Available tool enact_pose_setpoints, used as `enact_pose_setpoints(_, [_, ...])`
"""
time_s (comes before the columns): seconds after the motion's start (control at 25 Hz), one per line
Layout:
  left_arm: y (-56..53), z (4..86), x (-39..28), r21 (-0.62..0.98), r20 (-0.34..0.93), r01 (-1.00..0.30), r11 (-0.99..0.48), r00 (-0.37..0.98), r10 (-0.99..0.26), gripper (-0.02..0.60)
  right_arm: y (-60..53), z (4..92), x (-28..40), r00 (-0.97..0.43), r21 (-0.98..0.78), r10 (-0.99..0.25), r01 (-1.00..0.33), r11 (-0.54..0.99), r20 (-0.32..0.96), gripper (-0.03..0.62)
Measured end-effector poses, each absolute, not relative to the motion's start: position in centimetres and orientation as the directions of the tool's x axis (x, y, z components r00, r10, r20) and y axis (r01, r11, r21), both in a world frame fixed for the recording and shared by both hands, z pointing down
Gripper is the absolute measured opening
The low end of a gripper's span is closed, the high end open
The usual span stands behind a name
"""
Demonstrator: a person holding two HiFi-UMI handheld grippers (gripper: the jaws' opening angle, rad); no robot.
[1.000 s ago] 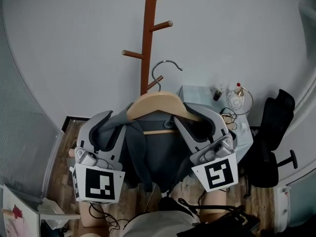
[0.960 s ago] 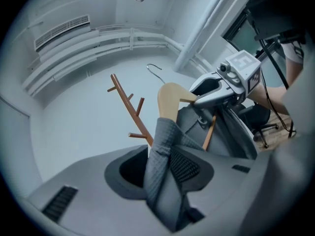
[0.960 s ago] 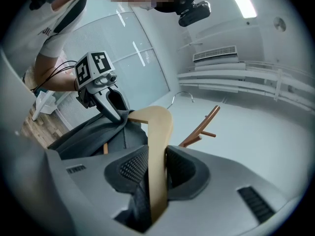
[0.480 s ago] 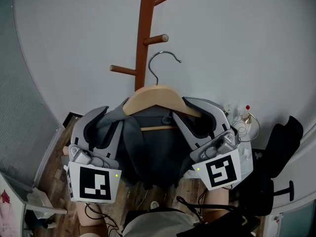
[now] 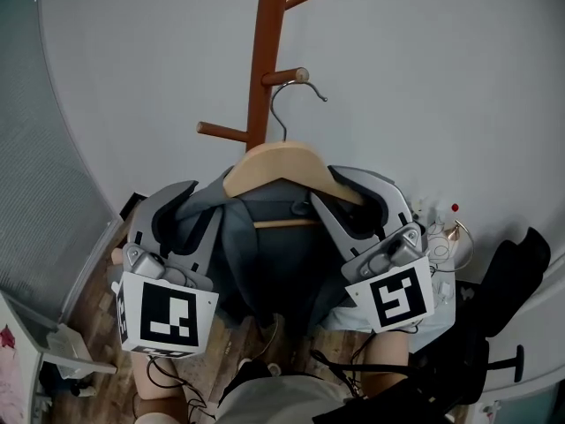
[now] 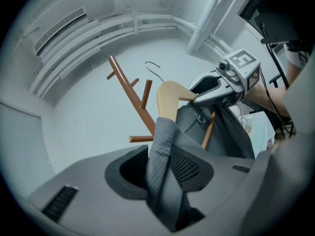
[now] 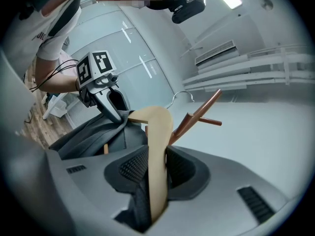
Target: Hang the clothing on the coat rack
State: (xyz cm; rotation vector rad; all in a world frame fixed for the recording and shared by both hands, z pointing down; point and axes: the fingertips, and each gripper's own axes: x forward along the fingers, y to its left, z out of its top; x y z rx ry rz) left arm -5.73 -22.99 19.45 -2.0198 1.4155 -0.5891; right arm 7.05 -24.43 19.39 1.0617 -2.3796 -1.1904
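A dark grey garment (image 5: pixel 265 268) hangs on a wooden hanger (image 5: pixel 284 161) with a metal hook (image 5: pixel 284 104). I hold it up in front of the brown coat rack (image 5: pixel 266 51). The hook's top sits just below the rack's middle peg (image 5: pixel 287 76); whether they touch I cannot tell. My left gripper (image 5: pixel 181 215) is shut on the hanger's fabric-covered left end (image 6: pixel 165 156). On the bare wooden right end (image 7: pixel 157 146), my right gripper (image 5: pixel 353 203) is shut. In the left gripper view the rack (image 6: pixel 134 98) stands behind the hanger.
A lower peg (image 5: pixel 221 131) sticks out to the left under the hook. A black office chair (image 5: pixel 508 276) and a small table with trinkets (image 5: pixel 441 228) stand at the right. A pale wall is behind the rack. A white box (image 5: pixel 53 347) lies low on the left.
Both grippers have carried the hanger up and closer to the rack. The hook has risen from beside the lower peg to just under the middle peg.
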Motion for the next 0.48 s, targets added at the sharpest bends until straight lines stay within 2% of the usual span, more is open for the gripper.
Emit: enact_pose_setpoints(0.48, [-25.2,17.8,-6.3,-0.706,0.021,-0.663,-0.25,0.332,-0.943,0.147,-26.8,18.2,6.4,-0.699,0.756,-0.711,-0.508,0.414,-0.081,0.123])
